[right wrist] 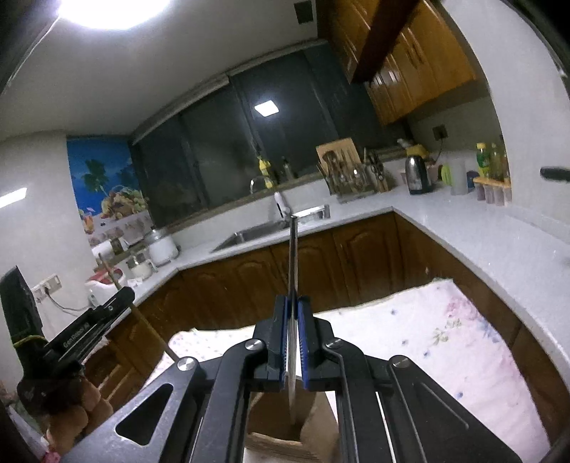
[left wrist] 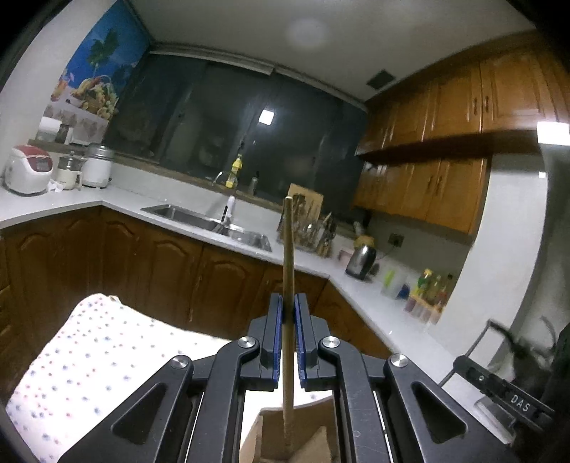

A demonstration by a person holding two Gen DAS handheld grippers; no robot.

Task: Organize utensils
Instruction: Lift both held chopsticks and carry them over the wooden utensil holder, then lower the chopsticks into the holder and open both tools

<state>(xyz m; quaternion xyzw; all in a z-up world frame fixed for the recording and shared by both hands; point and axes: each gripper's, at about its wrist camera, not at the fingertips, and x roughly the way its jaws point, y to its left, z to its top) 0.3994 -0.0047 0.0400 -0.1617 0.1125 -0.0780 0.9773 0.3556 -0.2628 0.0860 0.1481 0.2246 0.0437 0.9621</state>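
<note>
Wooden chopstick (left wrist: 288,270) stands upright, clamped between the pads of the left hand-held gripper (left wrist: 288,313), its lower end over a cardboard box (left wrist: 274,441) beneath the jaws. The right hand-held gripper (right wrist: 293,313) is clamped on a thin metal utensil (right wrist: 293,270) above its own box (right wrist: 274,441). Best to lower each straight down, keeping both shafts vertical, and release only once the tips are inside.

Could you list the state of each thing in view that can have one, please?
Left gripper: shut on the wooden chopstick, which stands upright.
Right gripper: shut on the metal utensil, upright.
Upper cabinets: doors closed.
Lower cabinets: doors closed.
Ceiling light: on.
</note>
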